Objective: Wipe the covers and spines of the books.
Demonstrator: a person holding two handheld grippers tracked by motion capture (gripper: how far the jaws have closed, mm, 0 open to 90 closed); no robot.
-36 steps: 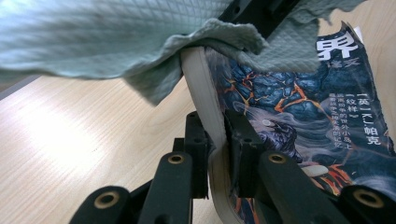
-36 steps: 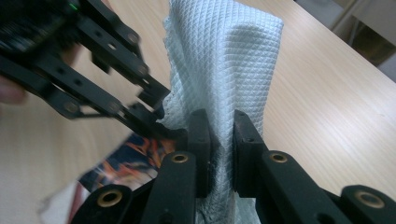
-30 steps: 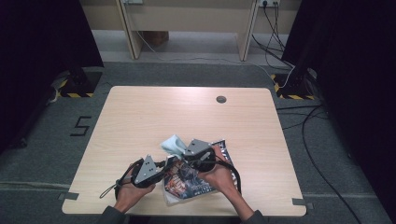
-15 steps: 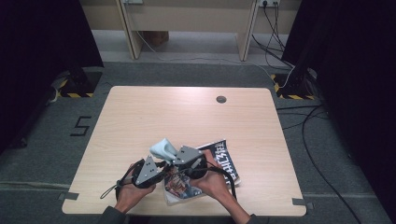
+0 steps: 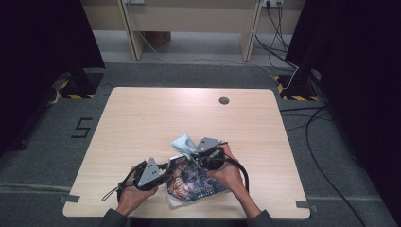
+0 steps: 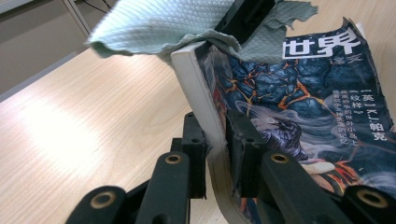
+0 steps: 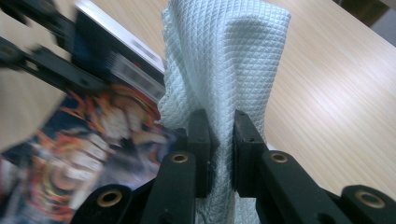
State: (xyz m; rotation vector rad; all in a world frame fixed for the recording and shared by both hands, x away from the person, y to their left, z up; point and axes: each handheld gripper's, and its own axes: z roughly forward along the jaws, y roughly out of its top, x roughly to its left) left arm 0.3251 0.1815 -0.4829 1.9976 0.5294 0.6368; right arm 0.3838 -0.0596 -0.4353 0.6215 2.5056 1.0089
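**Book and cloth held at the near edge of the counter**

The light wooden counter (image 5: 142, 123) stands on a grey carpet floor, with cables lying at the right side. Near the front edge of the counter, the book (image 5: 194, 182) with a dark, colourful cover lies tilted. The left tool (image 6: 215, 140) is clamped on the book's spine edge, one jaw on each side of it. The right tool (image 7: 218, 135) is clamped on the pale blue-green cloth (image 7: 224, 56), which stands up between its jaws. In the left gripper view the cloth (image 6: 154, 25) touches the upper corner of the book (image 6: 299, 98).
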